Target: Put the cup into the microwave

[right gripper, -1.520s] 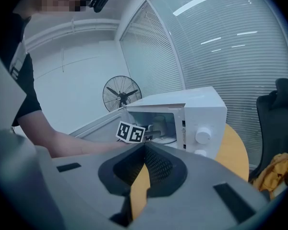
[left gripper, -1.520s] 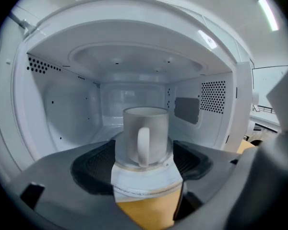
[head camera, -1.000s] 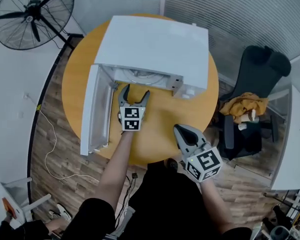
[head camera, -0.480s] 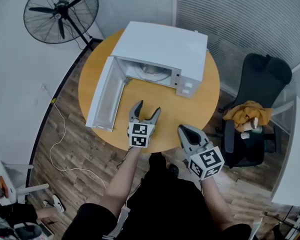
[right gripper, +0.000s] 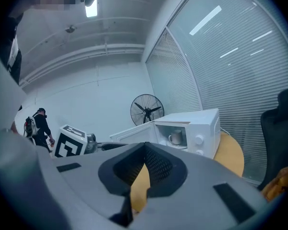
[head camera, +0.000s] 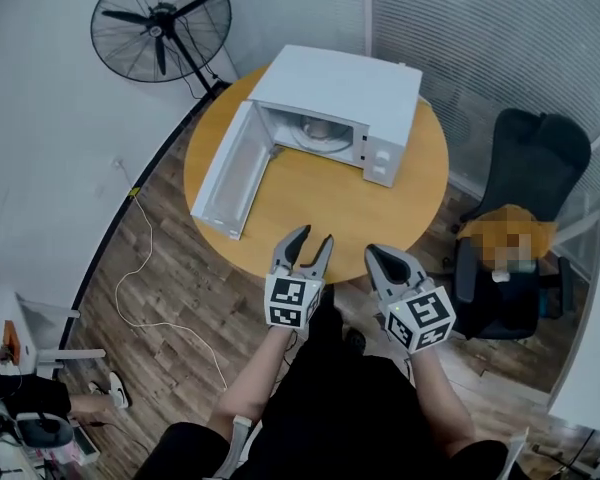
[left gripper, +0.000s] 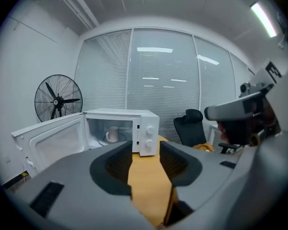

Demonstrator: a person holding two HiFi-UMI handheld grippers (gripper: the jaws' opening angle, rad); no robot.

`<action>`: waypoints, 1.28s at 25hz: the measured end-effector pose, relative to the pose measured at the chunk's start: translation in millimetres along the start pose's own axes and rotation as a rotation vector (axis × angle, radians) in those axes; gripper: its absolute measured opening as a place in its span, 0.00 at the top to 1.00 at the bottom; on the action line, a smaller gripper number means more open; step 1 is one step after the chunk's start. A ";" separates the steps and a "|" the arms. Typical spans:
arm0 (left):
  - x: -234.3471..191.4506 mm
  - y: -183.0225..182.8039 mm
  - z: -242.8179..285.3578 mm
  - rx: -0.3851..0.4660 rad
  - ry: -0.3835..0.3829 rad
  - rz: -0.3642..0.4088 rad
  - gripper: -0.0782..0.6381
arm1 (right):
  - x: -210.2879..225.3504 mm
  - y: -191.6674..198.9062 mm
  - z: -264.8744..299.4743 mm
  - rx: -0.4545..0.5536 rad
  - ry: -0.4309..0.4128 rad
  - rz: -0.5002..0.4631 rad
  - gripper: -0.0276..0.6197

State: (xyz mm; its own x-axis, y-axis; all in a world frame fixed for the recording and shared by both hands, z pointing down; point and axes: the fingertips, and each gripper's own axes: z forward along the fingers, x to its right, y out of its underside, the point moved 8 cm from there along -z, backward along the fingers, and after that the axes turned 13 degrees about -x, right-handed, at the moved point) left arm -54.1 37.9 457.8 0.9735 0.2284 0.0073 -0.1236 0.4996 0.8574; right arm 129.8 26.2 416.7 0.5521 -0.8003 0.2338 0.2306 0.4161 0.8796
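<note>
A white microwave (head camera: 335, 93) stands on the round wooden table (head camera: 320, 203) with its door (head camera: 225, 173) swung wide open. The white cup (left gripper: 112, 134) sits upright inside on the turntable, and the right gripper view shows the cup (right gripper: 175, 138) too. My left gripper (head camera: 313, 238) hovers over the table's near edge, well back from the microwave. Its jaws are closing, still apart, with nothing between them (left gripper: 145, 148). Beside it, my right gripper (head camera: 377, 256) is shut and empty (right gripper: 145, 146).
A standing fan (head camera: 160, 18) is beyond the table at the left. A black office chair (head camera: 535, 168) with an orange cloth stands at the right. A white cable (head camera: 140, 268) trails across the wood floor. Blinds cover the glass wall behind.
Both grippers have drawn back from the microwave toward the person, the left one from right at the opening. The left jaws have narrowed. The cup stays inside.
</note>
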 end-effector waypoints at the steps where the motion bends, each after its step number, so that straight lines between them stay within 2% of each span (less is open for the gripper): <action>1: 6.7 -0.7 -8.9 0.012 -0.001 -0.006 0.67 | -1.8 2.4 -4.0 0.001 -0.005 -0.004 0.94; 8: 32.6 -8.1 -56.9 0.062 -0.039 -0.036 0.82 | -10.9 7.6 -24.8 0.016 -0.038 -0.017 0.94; 13: 41.3 -13.5 -79.6 0.090 -0.061 -0.046 0.89 | -15.7 0.2 -37.4 0.052 -0.067 -0.032 0.94; 18: 49.8 -19.6 -95.8 0.113 -0.063 -0.045 0.89 | -20.7 -3.5 -42.6 0.074 -0.094 -0.076 0.95; 32: 45.6 -20.6 -111.5 0.126 -0.046 -0.044 0.89 | -34.9 -1.4 -37.8 0.070 -0.074 -0.108 0.95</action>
State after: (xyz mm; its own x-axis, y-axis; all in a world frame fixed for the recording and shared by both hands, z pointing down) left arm -28.7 131.2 383.1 0.9856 0.1685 -0.0105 -0.0583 0.3984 0.9153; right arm 140.4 69.9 391.7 0.4663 -0.8694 0.1635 0.2273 0.2964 0.9276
